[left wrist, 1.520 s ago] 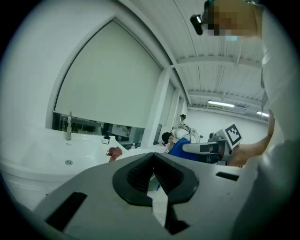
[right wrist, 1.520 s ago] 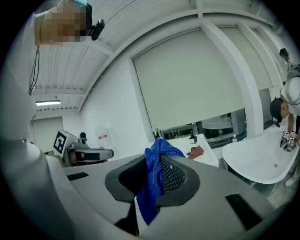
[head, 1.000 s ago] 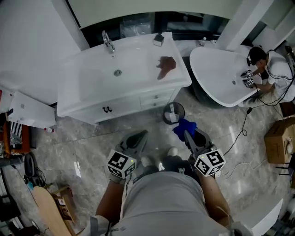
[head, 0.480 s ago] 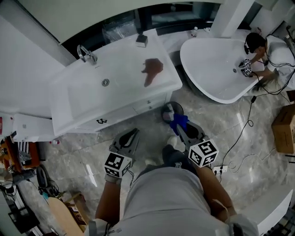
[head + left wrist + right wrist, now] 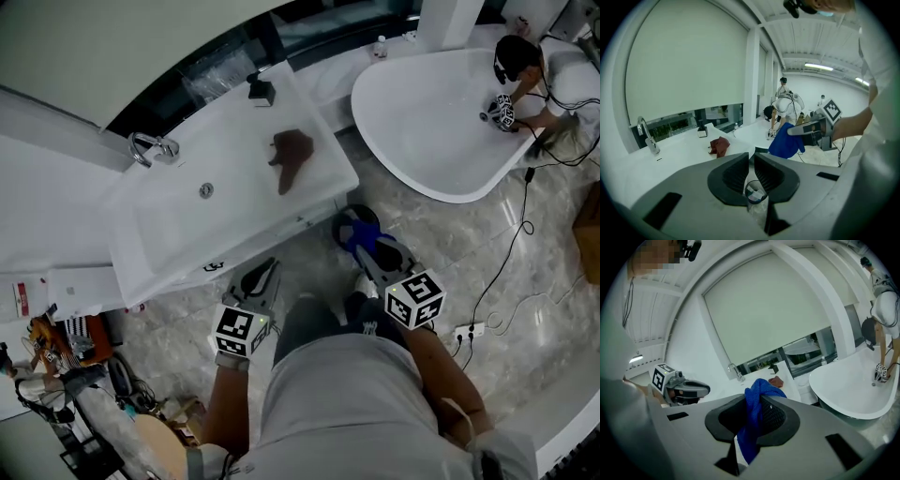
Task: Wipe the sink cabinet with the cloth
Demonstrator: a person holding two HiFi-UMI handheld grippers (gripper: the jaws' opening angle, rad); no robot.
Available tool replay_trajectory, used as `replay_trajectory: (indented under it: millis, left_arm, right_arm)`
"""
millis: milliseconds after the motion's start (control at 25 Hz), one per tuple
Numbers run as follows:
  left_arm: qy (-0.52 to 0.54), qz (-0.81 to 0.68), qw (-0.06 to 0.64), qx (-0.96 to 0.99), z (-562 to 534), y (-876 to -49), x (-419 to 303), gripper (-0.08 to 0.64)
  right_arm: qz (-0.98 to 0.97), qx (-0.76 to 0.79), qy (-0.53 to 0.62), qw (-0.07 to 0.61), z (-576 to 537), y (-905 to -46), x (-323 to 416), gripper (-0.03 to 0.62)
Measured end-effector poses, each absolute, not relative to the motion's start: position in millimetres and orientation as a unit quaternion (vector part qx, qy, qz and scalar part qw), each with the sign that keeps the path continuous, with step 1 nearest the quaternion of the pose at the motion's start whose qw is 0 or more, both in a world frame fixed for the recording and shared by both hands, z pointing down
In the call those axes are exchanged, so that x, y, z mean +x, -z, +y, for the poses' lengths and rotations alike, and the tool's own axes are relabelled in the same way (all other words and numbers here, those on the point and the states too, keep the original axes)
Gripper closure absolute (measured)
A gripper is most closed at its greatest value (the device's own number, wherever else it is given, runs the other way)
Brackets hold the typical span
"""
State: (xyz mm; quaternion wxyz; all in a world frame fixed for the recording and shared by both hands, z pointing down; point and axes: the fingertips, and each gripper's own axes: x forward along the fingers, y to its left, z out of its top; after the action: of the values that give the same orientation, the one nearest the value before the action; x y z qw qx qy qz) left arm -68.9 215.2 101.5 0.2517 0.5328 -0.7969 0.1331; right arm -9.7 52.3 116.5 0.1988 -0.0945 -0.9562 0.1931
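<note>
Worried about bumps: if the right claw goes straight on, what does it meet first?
Probably the sink cabinet's right end, under the brown rag; the waste bin sits lower. Depth's unclear.

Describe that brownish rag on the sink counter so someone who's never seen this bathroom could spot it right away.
Find the long white sink cabinet below the window. To the right of its basin, on the flat countertop, lies a crumpled rag. It is the only dark reddish-brown thing on that white top; the other cloth is blue and clamped in the right gripper.
</note>
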Motion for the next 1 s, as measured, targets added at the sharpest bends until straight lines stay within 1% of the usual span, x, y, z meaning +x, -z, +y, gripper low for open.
replay_trajectory:
  millis: [80,160,200,440,680,1000]
  left_arm:
    - [-0.14,-0.788,0.261,0.54,208,-109,-76,0.528]
    - [-0.15,-0.775,0.269,0.552,202,-118,-83,0.469]
    - [-0.156,-0.767,0.273,0.559,200,-124,-87,0.464]
    - [-0.201,-0.714,0.29,0.605,187,-161,-114,0.459]
    - [-0.254,-0.651,0.304,0.648,177,-200,-144,0.439]
    - [-0.339,-0.57,0.296,0.688,157,-245,-160,0.425]
  right_arm:
    - [-0.955,-0.089,-0.197,0.203,49,-121,-12,0.531]
    - [-0.954,-0.08,-0.203,0.207,49,-127,-16,0.531]
    - [-0.953,-0.074,-0.205,0.21,50,-130,-17,0.531]
    - [-0.951,-0.039,-0.207,0.228,61,-154,-30,0.531]
    - [-0.946,-0.007,-0.213,0.244,67,-181,-49,0.531]
    - [-0.943,0.019,-0.179,0.28,67,-249,-70,0.531]
